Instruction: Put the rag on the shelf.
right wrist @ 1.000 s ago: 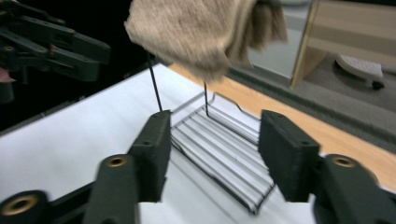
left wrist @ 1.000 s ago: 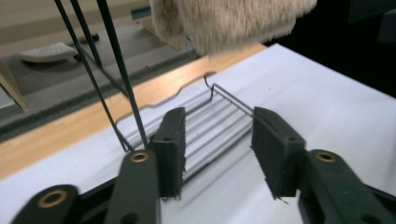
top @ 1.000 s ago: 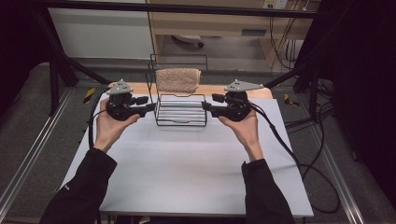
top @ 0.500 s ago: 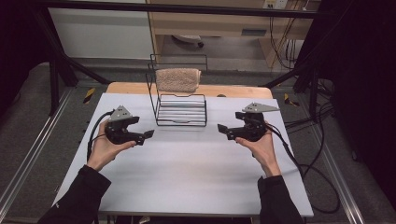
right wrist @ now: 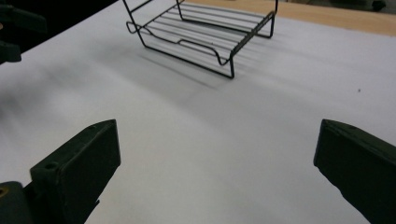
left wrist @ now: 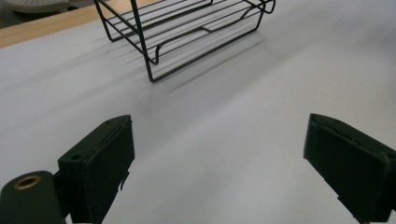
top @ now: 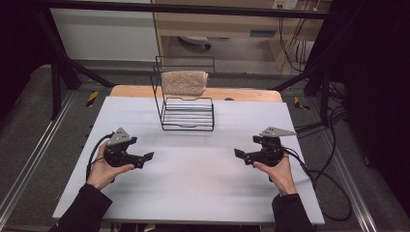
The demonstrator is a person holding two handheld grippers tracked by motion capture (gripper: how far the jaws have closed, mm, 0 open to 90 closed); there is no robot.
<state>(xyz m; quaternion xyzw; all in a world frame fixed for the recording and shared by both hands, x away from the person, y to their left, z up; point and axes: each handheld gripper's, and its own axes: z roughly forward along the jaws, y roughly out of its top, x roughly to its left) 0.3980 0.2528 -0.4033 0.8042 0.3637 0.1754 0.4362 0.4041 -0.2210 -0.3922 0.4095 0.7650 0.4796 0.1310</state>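
2 grippers: both low over the white table point(top: 193, 193), well apart
Left gripper point(top: 147, 157): jaws spread wide, nothing between them
Rack point(top: 187, 113): far centre — towel point(top: 183, 82) draped over its back rail
Right gripper point(top: 240, 155): jaws spread wide, released

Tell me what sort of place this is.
Likely a lab recording bench: a white table inside a black frame, cables trailing over the floor, and a wire rack holding a towel as a test prop.
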